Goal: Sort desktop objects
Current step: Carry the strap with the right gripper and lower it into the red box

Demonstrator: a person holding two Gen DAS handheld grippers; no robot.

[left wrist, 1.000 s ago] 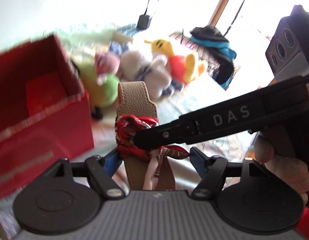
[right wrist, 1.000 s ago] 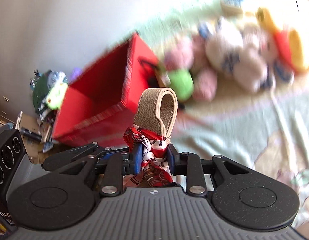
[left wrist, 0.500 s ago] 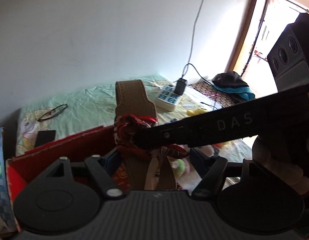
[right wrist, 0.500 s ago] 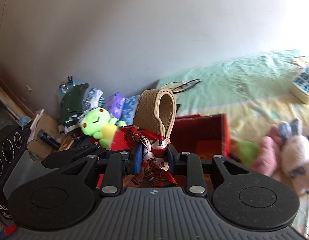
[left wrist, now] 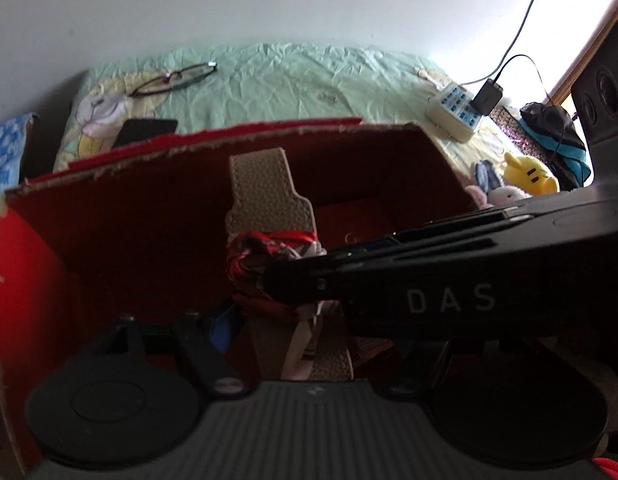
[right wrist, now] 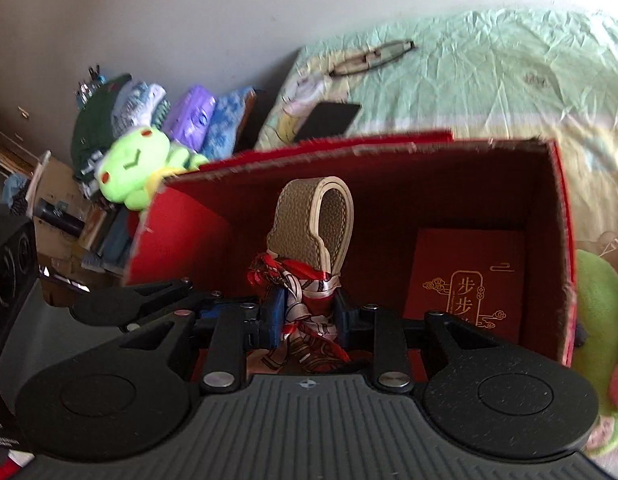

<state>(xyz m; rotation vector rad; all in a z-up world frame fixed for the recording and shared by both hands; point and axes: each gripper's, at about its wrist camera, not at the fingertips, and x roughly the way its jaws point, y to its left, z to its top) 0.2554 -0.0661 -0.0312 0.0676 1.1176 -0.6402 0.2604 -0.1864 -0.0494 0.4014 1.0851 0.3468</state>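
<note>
Right gripper: blue pads clamped on the red patterned scarf tied round a tan leather strap. Left gripper: jaws apart, strap between them; pad contact unclear, its right finger hidden behind the right gripper's body. Strap's lower end cut off. Both grippers tilt down into the open red box, walls close around; a red booklet lies on its floor.

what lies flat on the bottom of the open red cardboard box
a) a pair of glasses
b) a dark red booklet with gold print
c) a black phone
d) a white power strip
b: a dark red booklet with gold print lies on the floor of the open red cardboard box; the glasses lie outside on the sheet.
</note>
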